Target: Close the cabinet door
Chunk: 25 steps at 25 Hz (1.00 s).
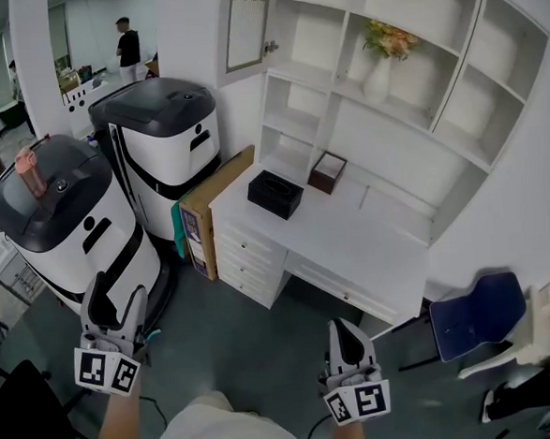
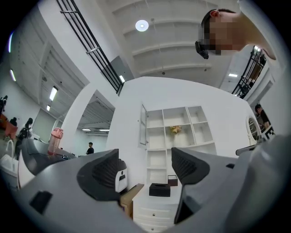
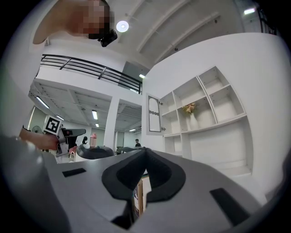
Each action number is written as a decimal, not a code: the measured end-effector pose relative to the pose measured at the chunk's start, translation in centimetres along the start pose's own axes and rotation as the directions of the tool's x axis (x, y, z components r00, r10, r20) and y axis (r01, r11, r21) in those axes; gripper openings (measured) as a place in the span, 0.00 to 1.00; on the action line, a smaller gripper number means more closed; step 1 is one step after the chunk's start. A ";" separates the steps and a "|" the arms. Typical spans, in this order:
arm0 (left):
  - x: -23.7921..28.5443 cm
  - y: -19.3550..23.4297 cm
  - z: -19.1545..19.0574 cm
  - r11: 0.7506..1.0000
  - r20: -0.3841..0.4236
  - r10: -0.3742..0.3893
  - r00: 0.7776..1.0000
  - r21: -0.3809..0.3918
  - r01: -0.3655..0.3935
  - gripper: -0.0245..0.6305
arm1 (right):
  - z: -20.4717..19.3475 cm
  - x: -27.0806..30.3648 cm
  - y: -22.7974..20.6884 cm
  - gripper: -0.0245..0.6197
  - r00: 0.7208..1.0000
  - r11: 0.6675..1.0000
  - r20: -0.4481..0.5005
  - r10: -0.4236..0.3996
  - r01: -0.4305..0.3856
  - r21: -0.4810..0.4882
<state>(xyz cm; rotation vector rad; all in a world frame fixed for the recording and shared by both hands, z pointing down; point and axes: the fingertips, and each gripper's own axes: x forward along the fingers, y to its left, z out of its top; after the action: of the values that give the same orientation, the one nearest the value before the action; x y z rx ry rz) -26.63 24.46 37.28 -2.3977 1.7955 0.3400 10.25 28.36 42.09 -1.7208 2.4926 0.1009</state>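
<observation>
**Head view.** The white shelf unit (image 1: 407,92) stands on the back of a white desk (image 1: 371,254). One upper compartment holds a white vase (image 1: 378,77) with flowers in it. The other compartments I can see are bare. On the desk top sit a black box (image 1: 275,193) and, just beside it, a small brown box (image 1: 327,173). I cannot tell what is in either. The desk drawers are shut.

The cabinet door (image 1: 247,23) hangs at the top left compartment and is swung outward, standing open. Both grippers are low in the frame, well apart from it. The left gripper (image 1: 114,295) has its jaws spread with nothing between them. The right gripper (image 1: 347,335) has its jaws together.

**Left gripper view.** The left gripper (image 2: 145,163) has its fingers (image 2: 102,173) wide apart and empty. The cabinet door (image 2: 143,124) shows far off through the gap, above the fingers and edge-on to me. The vase (image 2: 174,130) is in the compartment right of the door. The black box (image 2: 159,189) and brown box (image 2: 173,180) are on the desk below.

**Right gripper view.** The right gripper (image 3: 145,159) has its pads pressed together and grips nothing. The cabinet door (image 3: 153,114) sits above the jaws, ajar and untouched. The vase (image 3: 191,119) is on a shelf to the right of it.
</observation>
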 end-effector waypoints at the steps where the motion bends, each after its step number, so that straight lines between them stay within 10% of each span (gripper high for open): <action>1: 0.6 0.1 0.1 1.000 -0.002 -0.002 1.000 0.006 0.002 0.57 | -0.1 0.2 -0.2 0.04 1.000 1.000 0.001 0.002 -0.002 0.003; 11: 8.7 2.8 -3.9 0.999 -0.032 -0.023 0.999 0.023 0.023 0.58 | -3.0 7.4 -0.5 0.04 0.998 0.998 -0.046 0.054 -0.052 0.026; 25: 39.3 9.1 -8.0 0.962 0.050 -0.261 0.964 -0.072 0.264 0.58 | -0.8 30.7 -7.2 0.04 0.997 0.995 -0.040 -0.065 0.062 -0.076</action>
<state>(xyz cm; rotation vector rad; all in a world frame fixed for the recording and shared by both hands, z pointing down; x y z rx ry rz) -23.98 -16.55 35.31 -2.6202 1.4472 0.4300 6.13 -2.76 38.99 -1.8481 2.4911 0.1556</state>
